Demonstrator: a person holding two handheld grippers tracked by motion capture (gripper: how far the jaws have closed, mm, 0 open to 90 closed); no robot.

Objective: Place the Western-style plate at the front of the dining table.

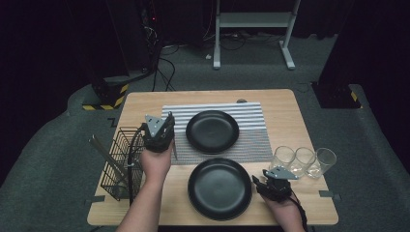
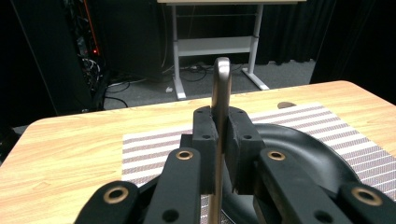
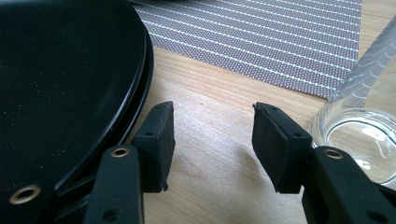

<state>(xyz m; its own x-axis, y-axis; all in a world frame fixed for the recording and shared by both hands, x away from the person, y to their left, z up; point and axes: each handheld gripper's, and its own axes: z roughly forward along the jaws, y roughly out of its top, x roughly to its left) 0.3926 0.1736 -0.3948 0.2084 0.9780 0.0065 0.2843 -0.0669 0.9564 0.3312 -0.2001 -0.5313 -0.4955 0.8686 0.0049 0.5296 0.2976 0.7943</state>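
My left gripper [image 1: 168,131] [image 2: 223,126] hovers over the left part of the striped placemat [image 1: 251,116], shut on a slim metal piece of cutlery [image 2: 221,84]. Its rounded handle end sticks up past the pads, and its lower part [image 1: 175,152] hangs down toward the mat. A black plate [image 1: 212,131] [image 2: 299,144] lies on the mat just right of it. My right gripper [image 1: 263,178] [image 3: 212,126] rests low on the wooden table [image 1: 290,106], open, with bare wood between its pads. The near black plate [image 1: 220,188] [image 3: 60,84] is at its left and a clear glass [image 3: 359,126] at its right.
A black wire basket [image 1: 121,162] with more cutlery [image 1: 101,152] stands at the table's left edge. Three clear glasses [image 1: 304,159] line up at the right side. Beyond the table are a white desk frame [image 1: 251,21], cables and dark equipment.
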